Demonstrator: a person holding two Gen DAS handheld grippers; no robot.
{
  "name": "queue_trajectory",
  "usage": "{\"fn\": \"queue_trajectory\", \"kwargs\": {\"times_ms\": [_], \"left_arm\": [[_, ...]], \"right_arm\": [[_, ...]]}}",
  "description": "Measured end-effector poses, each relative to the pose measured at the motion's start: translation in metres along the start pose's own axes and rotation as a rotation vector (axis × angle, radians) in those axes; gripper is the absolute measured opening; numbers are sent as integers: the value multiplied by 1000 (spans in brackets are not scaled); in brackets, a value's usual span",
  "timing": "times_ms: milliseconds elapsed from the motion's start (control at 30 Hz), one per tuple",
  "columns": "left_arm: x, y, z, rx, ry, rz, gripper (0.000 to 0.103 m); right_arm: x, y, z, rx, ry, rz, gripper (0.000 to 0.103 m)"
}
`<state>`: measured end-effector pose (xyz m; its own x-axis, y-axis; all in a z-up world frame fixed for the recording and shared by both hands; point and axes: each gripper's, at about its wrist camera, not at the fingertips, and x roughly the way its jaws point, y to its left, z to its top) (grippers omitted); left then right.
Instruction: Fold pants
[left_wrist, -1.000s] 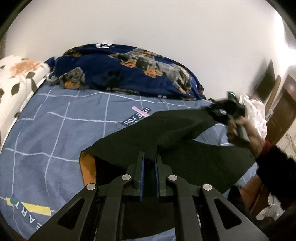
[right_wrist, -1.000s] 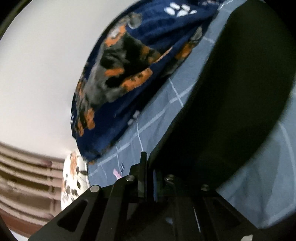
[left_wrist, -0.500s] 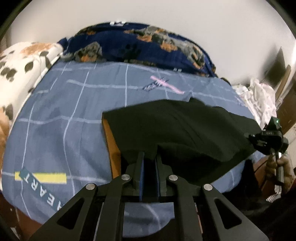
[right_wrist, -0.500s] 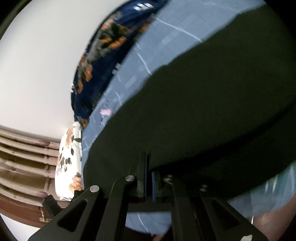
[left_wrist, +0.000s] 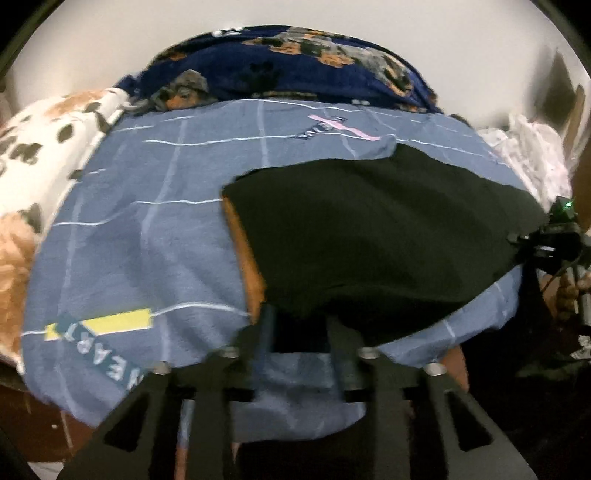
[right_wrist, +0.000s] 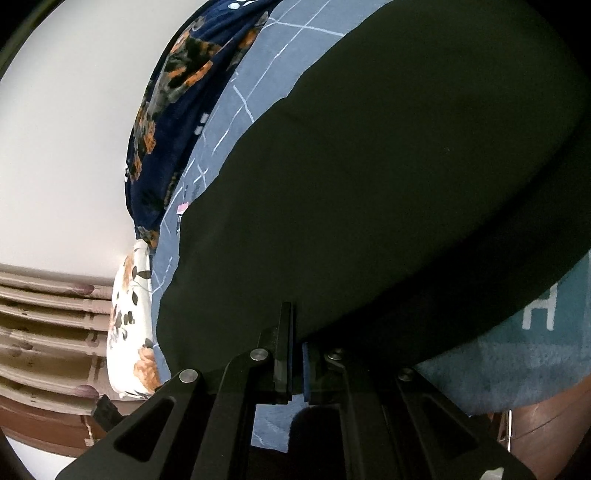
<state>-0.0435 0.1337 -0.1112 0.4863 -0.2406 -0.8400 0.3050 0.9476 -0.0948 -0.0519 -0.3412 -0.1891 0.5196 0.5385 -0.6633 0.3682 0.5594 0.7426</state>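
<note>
The left gripper (left_wrist: 299, 325) has just been opening its jaws, and now they stand apart at the near edge of the black pants (left_wrist: 369, 236); the cloth edge lies between the fingers, but the pads do not press on it. The right gripper (right_wrist: 297, 354) is closed, its two fingers almost together, and it pinches an edge of the pants, which fill most of its view. In the left view this gripper sits at the far right corner of the cloth, held by a hand (left_wrist: 569, 291). The pants lie spread flat on the blue bed sheet (left_wrist: 147, 240) with white lines, near the front edge of the bed. An orange lining (left_wrist: 243, 254) shows along their left border. Behind them lies a dark blue blanket (left_wrist: 295, 66) with dog pictures, and at the left a white flowered pillow (left_wrist: 44, 136).
</note>
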Motion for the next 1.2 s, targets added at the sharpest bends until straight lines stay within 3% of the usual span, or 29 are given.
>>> {"fn": "queue_trajectory", "kwargs": {"times_ms": [67, 200, 333, 500, 600, 667, 733, 900, 1067, 1200], "left_arm": [[-11, 5, 2, -13, -33, 36, 51], [-41, 11, 15, -36, -133, 90, 51], [-51, -12, 40, 10, -198, 64, 51], [-1, -62, 51, 90, -115, -81, 51], [43, -91, 43, 183, -24, -82, 49], [61, -98, 39, 200, 26, -86, 42], [72, -98, 36, 190, 55, -79, 42], [73, -93, 34, 140, 42, -89, 42], [73, -93, 35, 127, 48, -82, 43], [75, -88, 37, 96, 54, -91, 43]], "right_arm": [[-1, -2, 0, 15, 0, 11, 4], [-1, -4, 1, 16, 0, 16, 3], [-1, -4, 0, 21, -4, 23, 2], [1, -9, 0, 31, -11, 43, 1], [1, -9, 3, 29, -2, 49, 2], [-3, -11, 8, 29, 6, 59, 6], [-13, -17, 15, 27, -13, 65, 11], [-62, -62, 60, 78, -157, 53, 15], [-125, -148, 124, 252, -362, 140, 11], [-160, -209, 157, 389, -468, 233, 0]]}}
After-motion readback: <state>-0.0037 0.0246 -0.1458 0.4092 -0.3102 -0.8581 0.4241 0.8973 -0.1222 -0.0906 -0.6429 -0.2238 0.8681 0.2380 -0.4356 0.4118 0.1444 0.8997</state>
